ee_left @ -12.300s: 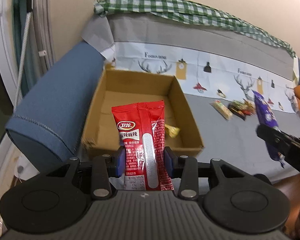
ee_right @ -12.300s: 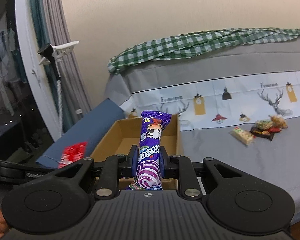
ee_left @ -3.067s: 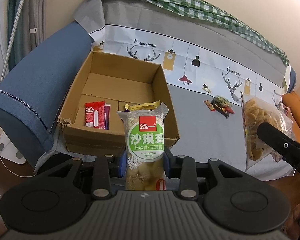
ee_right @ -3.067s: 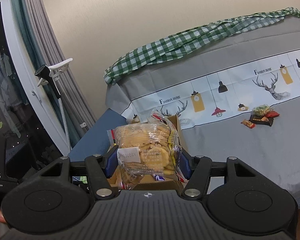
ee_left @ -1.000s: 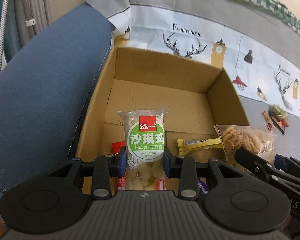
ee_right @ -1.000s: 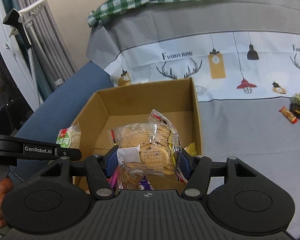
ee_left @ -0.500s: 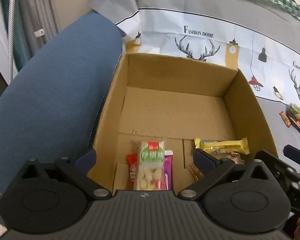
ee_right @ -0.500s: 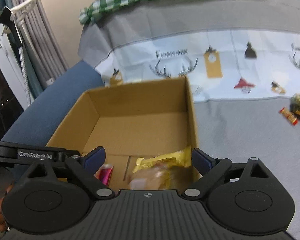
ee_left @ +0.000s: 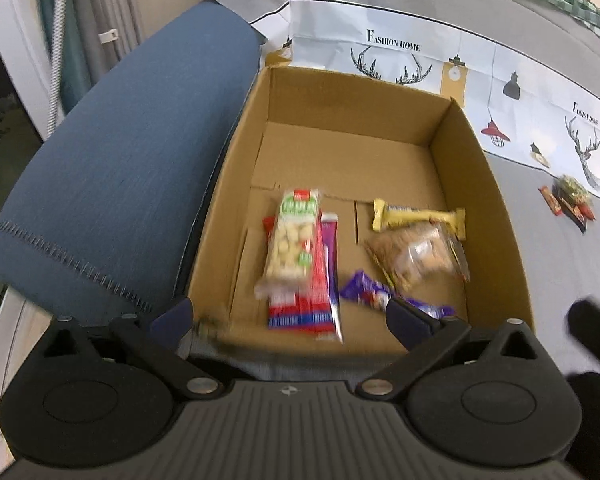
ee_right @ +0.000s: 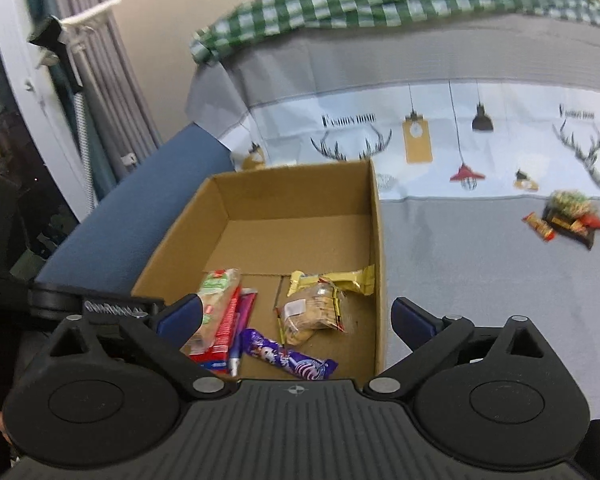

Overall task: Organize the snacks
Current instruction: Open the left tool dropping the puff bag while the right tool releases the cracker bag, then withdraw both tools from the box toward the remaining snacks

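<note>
Both claws hang wide apart and empty over the open brown cardboard box [ee_left: 452, 136] on the grey sofa cover [ee_right: 480, 264]: the left claw [ee_left: 290, 316] fully spread, the right claw [ee_right: 296, 316] having just opened. In the box lie a green-labelled clear snack pack [ee_left: 292, 236] atop a red packet [ee_left: 304, 308], a yellow bar [ee_left: 418, 216], a clear biscuit bag [ee_right: 312, 314] and a purple wrapper [ee_right: 288, 356]. A few small snacks [ee_right: 568, 216] sit well apart on the sofa.

An open cardboard box [ee_left: 476, 152] is set on the sofa, holding a green-labelled pack [ee_left: 292, 236] laid over red and purple packets [ee_left: 320, 280], a yellow bar [ee_left: 416, 216], a clear biscuit bag [ee_left: 420, 256] and a purple wrapper [ee_right: 288, 356]. A few small snacks [ee_right: 568, 216] are left well apart on the seat.
</note>
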A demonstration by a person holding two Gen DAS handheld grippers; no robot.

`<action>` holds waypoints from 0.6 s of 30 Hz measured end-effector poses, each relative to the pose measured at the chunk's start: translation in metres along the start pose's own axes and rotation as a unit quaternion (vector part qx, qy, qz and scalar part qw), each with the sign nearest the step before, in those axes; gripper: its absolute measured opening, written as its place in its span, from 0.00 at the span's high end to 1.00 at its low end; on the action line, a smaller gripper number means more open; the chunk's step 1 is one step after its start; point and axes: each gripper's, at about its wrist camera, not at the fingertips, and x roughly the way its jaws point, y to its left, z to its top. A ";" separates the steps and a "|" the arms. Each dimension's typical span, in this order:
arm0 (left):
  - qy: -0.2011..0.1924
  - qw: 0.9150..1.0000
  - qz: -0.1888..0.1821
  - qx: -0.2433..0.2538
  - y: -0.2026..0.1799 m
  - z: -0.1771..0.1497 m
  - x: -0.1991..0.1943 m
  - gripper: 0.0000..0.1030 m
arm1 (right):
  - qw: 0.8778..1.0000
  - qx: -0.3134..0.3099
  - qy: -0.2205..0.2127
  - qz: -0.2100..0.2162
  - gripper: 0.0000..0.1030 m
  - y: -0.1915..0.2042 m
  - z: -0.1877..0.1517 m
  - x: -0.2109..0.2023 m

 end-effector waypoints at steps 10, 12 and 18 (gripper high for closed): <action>-0.044 0.999 0.002 0.018 -0.006 -0.042 -0.066 0.00 | 0.997 -0.018 -0.077 -0.013 0.01 0.015 -0.013 -0.077; -0.052 0.998 0.003 0.017 -0.007 -0.048 -0.076 0.00 | 0.997 -0.020 -0.078 -0.015 0.01 0.016 -0.016 -0.084; -0.071 0.997 0.007 0.017 -0.008 -0.063 -0.101 0.00 | 0.998 -0.016 -0.060 -0.003 0.01 0.022 -0.029 -0.098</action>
